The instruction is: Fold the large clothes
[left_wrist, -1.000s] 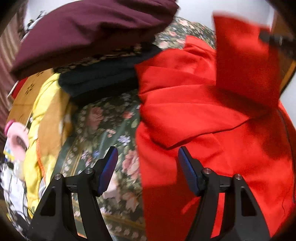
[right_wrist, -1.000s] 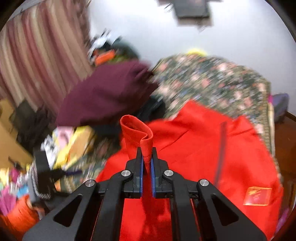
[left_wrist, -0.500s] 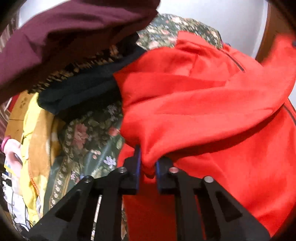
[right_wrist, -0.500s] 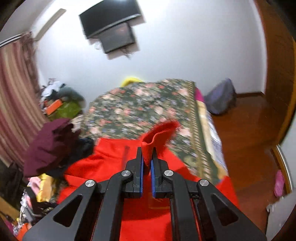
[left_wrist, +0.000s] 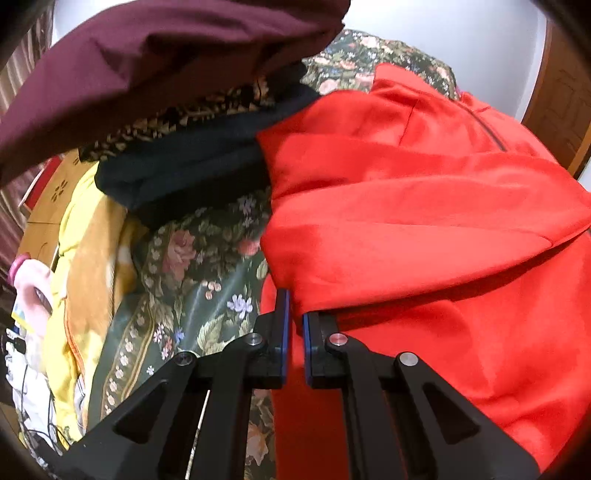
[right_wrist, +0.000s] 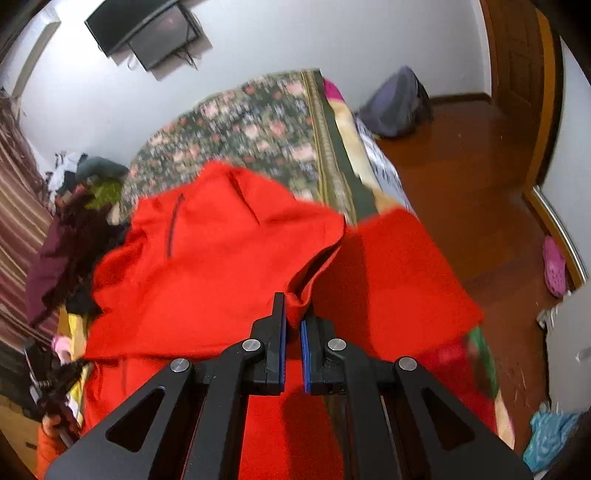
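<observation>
Left wrist view. One large bright red fleece garment (left_wrist: pixel 424 229), spread over the right half of one dark green floral bedspread (left_wrist: pixel 192 273); its upper layer is folded across the lower, the fold's long axis running left to right, and a dark zip line shows at the far end. One left gripper (left_wrist: pixel 293 317), jaws drawn nearly together and pinching the near left corner of the folded layer. One pile of other clothes at far left: one maroon cloth (left_wrist: pixel 147 55) on top, one patterned black-and-gold cloth beneath it, one black folded garment (left_wrist: pixel 184 162) lowest, touching the red garment's edge. One yellow and tan blanket (left_wrist: pixel 88 251) at the bed's left side.

Right wrist view. The same red garment (right_wrist: pixel 207 266) on the bedspread (right_wrist: pixel 258 129), its zip end pointing away towards the wall. One right gripper (right_wrist: pixel 293 317), jaws closed on a bunched red edge. One wall-mounted black screen (right_wrist: pixel 144 29). One grey bag (right_wrist: pixel 395 103) on one wooden floor (right_wrist: pixel 461 177). One pink clog (right_wrist: pixel 554 266).
</observation>
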